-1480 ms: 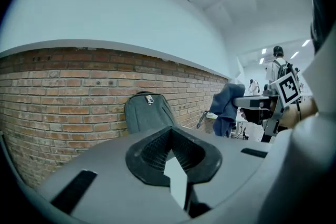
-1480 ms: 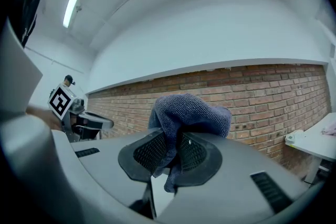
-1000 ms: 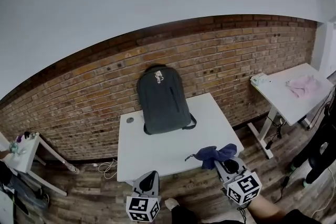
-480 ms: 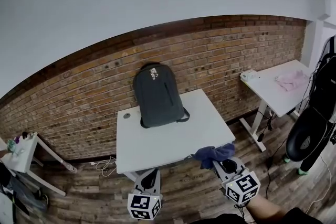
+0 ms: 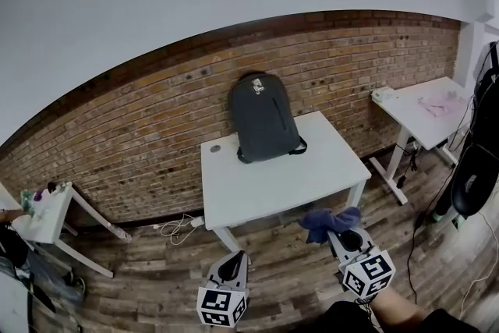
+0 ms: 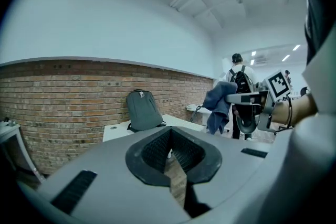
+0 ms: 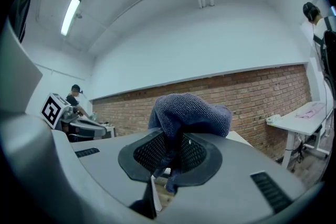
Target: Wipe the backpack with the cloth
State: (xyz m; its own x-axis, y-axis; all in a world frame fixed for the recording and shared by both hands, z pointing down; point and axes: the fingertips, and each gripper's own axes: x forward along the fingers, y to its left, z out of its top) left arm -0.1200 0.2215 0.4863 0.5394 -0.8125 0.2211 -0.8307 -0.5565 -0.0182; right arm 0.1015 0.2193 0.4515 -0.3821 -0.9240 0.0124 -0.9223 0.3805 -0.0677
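Two grippers hang over the wooden floor (image 5: 156,277) off the near side of the white counter (image 5: 273,191) in the head view, the left gripper (image 5: 231,267) at about 7 o'clock from it and the right gripper (image 5: 340,233) at about 5 o'clock. The left one's fingers (image 6: 155,150) are pressed together at the tips with nothing between them. The right one's fingers (image 7: 149,152) are clamped on a dark blue cloth (image 7: 190,108), which bunches above them and hangs a little below. The grey backpack (image 5: 265,127) stands upright at the counter's 12 o'clock edge, leaning against the brick wall (image 5: 140,129), well apart from the cloth. Another counter (image 5: 413,121) stands at 3 o'clock, carrying a pink thing (image 5: 440,104).
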